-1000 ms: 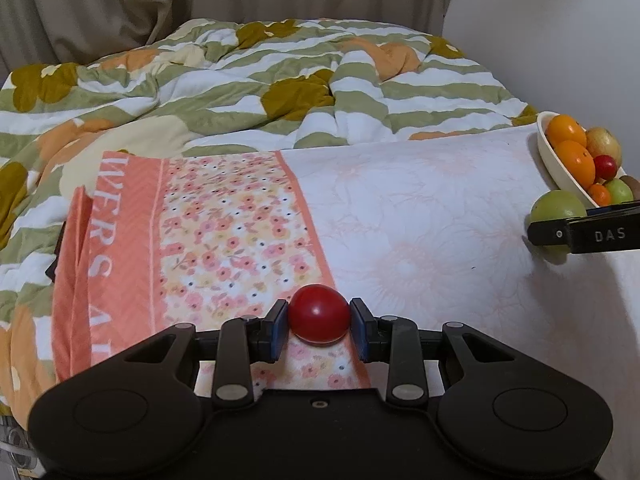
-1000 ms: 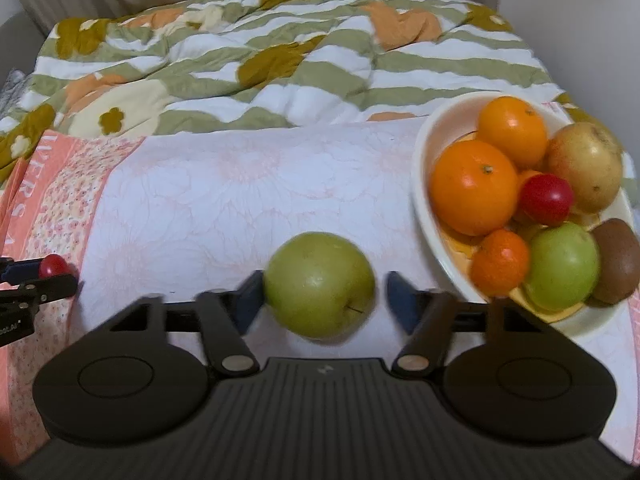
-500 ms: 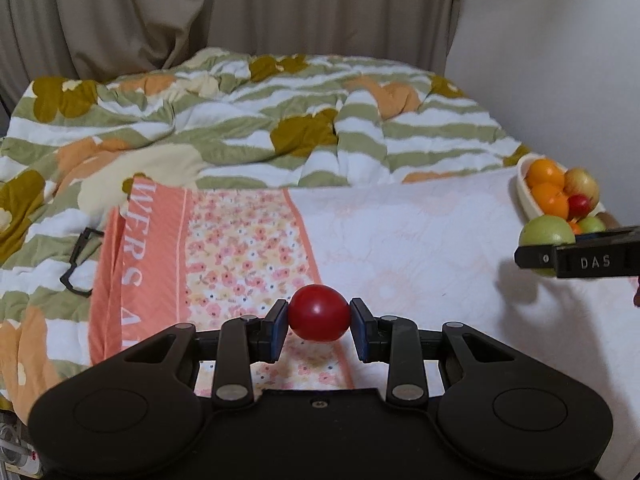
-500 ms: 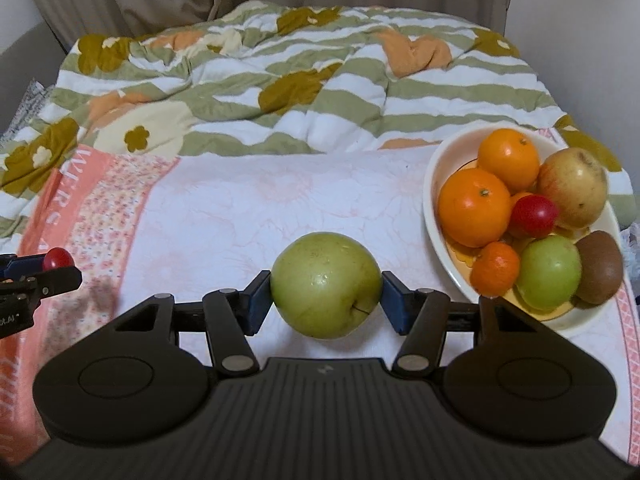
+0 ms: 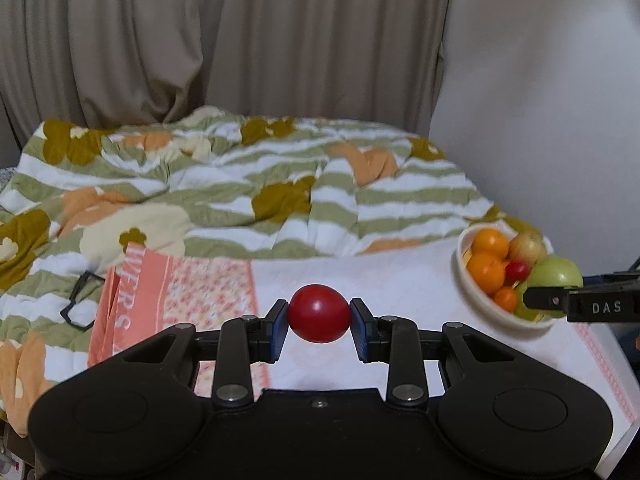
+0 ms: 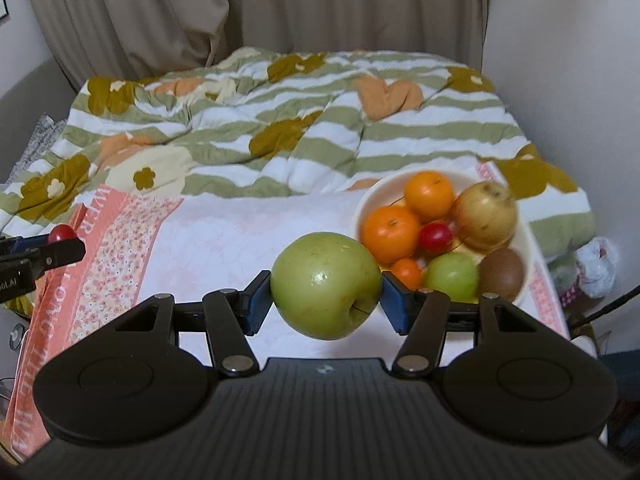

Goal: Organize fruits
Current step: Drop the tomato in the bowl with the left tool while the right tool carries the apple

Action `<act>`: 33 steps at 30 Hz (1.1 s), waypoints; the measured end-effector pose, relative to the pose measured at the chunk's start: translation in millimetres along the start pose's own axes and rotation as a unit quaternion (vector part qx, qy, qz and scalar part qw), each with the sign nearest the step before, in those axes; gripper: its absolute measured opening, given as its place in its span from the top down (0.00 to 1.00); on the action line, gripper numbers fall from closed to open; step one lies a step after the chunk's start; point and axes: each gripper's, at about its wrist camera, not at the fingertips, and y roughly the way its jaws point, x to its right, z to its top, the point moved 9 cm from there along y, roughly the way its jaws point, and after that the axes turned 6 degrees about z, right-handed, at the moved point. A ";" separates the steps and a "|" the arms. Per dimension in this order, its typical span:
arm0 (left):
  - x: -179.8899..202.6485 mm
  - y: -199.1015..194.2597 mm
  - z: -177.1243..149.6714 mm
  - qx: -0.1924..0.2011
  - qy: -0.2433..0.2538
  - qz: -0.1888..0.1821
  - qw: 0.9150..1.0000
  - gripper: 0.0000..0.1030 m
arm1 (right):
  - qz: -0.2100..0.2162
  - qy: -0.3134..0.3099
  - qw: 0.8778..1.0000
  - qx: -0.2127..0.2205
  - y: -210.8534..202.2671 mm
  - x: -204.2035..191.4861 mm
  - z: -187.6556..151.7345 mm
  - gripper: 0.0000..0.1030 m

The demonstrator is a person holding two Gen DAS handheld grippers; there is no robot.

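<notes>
My left gripper point(image 5: 319, 320) is shut on a small red tomato point(image 5: 319, 313), held in the air over the cloth-covered bed. My right gripper point(image 6: 326, 298) is shut on a large green apple point(image 6: 326, 285), lifted just left of a white bowl point(image 6: 370, 200). In that bowl lie two oranges point(image 6: 390, 232), a small tangerine, a red tomato point(image 6: 435, 237), a yellowish apple point(image 6: 486, 216), a green apple point(image 6: 454, 276) and a kiwi point(image 6: 501, 267). From the left wrist view the bowl point(image 5: 466, 276) sits far right, with the right gripper's finger and its apple point(image 5: 556, 272) in front of it.
A pink and white floral cloth point(image 5: 360, 280) covers the near bed; a rumpled green-striped quilt point(image 5: 248, 184) lies behind. Black glasses point(image 5: 82, 300) rest at the cloth's left edge. Curtains and a white wall stand beyond. A crumpled bag point(image 6: 596, 264) lies right of the bowl.
Both grippers have risen and drawn back with their fruits still held, so the bed and the bowl look smaller and lower and the curtains have come into view.
</notes>
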 end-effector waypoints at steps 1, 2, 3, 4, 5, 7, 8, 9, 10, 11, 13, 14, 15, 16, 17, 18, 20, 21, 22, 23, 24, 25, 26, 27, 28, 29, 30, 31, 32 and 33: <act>6.6 -3.7 2.0 0.006 -0.001 0.004 1.000 0.65 | 0.004 -0.002 1.000 0.006 -6.2 7.1 2.0 0.29; 15.0 -7.7 4.4 0.011 -0.001 0.010 1.000 0.65 | 0.008 -0.003 1.000 0.010 -11.0 13.7 3.1 0.29; 22.3 -10.4 6.8 0.015 -0.002 0.015 1.000 0.65 | 0.012 -0.005 1.000 0.012 -15.5 20.7 4.7 0.29; 29.5 -13.5 8.8 0.018 -0.005 0.018 1.000 0.65 | 0.015 -0.008 1.000 0.014 -19.9 28.2 5.8 0.29; 37.4 -16.1 10.8 0.021 -0.008 0.020 1.000 0.65 | 0.017 -0.011 1.000 0.016 -24.9 37.5 7.4 0.29; 57.4 -20.1 14.9 0.028 -0.011 0.024 0.999 0.65 | 0.022 -0.017 0.999 0.020 -32.8 53.1 9.5 0.29; 67.1 -20.9 16.1 0.030 -0.011 0.024 0.999 0.65 | 0.024 -0.022 0.999 0.023 -36.5 62.7 11.7 0.29; 78.8 -21.6 17.4 0.032 -0.012 0.024 0.999 0.65 | 0.025 -0.027 0.999 0.025 -39.0 70.7 12.9 0.29; 88.2 -21.9 18.2 0.034 -0.012 0.024 0.999 0.65 | 0.026 -0.031 0.999 0.026 -41.1 80.4 14.3 0.29; 97.8 -21.4 19.0 0.036 -0.012 0.025 0.999 0.65 | 0.028 -0.035 0.999 0.027 -42.0 87.9 14.8 0.29; 116.7 -18.4 20.6 0.037 -0.014 0.026 0.999 0.65 | 0.032 -0.041 0.998 0.027 -43.1 103.2 16.7 0.29; 125.0 -16.5 20.7 0.036 -0.017 0.025 0.999 0.65 | 0.034 -0.046 0.998 0.027 -43.1 111.2 17.7 0.29; 134.7 -13.4 21.0 0.035 -0.019 0.025 0.999 0.65 | 0.035 -0.050 0.998 0.027 -43.1 117.9 18.4 0.29; 142.5 -10.7 20.9 0.033 -0.022 0.024 0.999 0.65 | 0.037 -0.054 0.998 0.026 -41.9 124.5 19.8 0.29; 150.7 -7.3 21.0 0.031 -0.023 0.024 0.999 0.65 | 0.038 -0.058 0.997 0.025 -41.0 131.5 21.0 0.29; 159.6 -3.3 21.1 0.029 -0.024 0.024 0.999 0.65 | 0.040 -0.061 0.997 0.024 -40.0 136.6 22.0 0.29; 173.2 3.1 21.0 0.023 -0.027 0.023 0.999 0.65 | 0.048 -0.062 0.997 0.020 -36.7 147.7 25.0 0.29; 180.2 7.7 22.1 0.018 -0.029 0.021 0.999 0.65 | 0.051 -0.063 0.997 0.019 -35.3 152.1 26.3 0.29; 185.5 11.3 22.8 0.016 -0.030 0.021 0.999 0.65 | 0.055 -0.065 0.996 0.017 -33.0 156.1 27.6 0.29; 190.6 14.3 23.5 0.015 -0.030 0.021 0.999 0.65 | 0.057 -0.067 0.996 0.015 -30.5 159.4 28.5 0.29; 196.0 18.1 24.9 0.013 -0.027 0.021 0.999 0.65 | 0.059 -0.067 0.996 0.014 -28.7 162.2 29.3 0.29; 200.1 22.2 26.3 0.011 -0.025 0.021 0.999 0.65 | 0.061 -0.067 0.996 0.012 -26.3 165.2 30.1 0.29; 203.2 26.2 27.9 0.009 -0.022 0.021 0.999 0.65 | 0.062 -0.066 0.996 0.011 -24.1 168.5 30.7 0.29; 206.2 30.9 29.8 0.007 -0.019 0.020 1.000 0.65 | 0.063 -0.065 0.996 0.009 -21.9 171.2 31.5 0.29; 209.3 36.3 31.6 0.005 -0.015 0.019 1.000 0.65 | 0.063 -0.063 0.996 0.008 -19.9 173.2 32.1 0.29; 212.0 41.7 33.6 0.003 -0.011 0.019 1.000 0.65 | 0.063 -0.062 0.996 0.006 -17.1 175.4 32.6 0.29; 214.6 48.5 35.8 0.000 -0.007 0.017 1.000 0.65 | 0.062 -0.061 0.996 0.005 -14.8 176.9 32.2 0.29; 216.4 54.3 37.8 -0.003 -0.004 0.015 1.000 0.65 | 0.061 -0.058 0.996 0.003 -12.0 178.6 32.2 0.29; 217.7 60.9 39.8 -0.006 -0.001 0.013 1.000 0.65 | 0.061 -0.055 0.997 0.001 -9.6 179.8 32.3 0.29; 218.9 67.2 41.2 -0.008 0.003 0.011 1.000 0.65 | 0.060 -0.051 0.997 -0.001 -6.7 181.4 32.5 0.29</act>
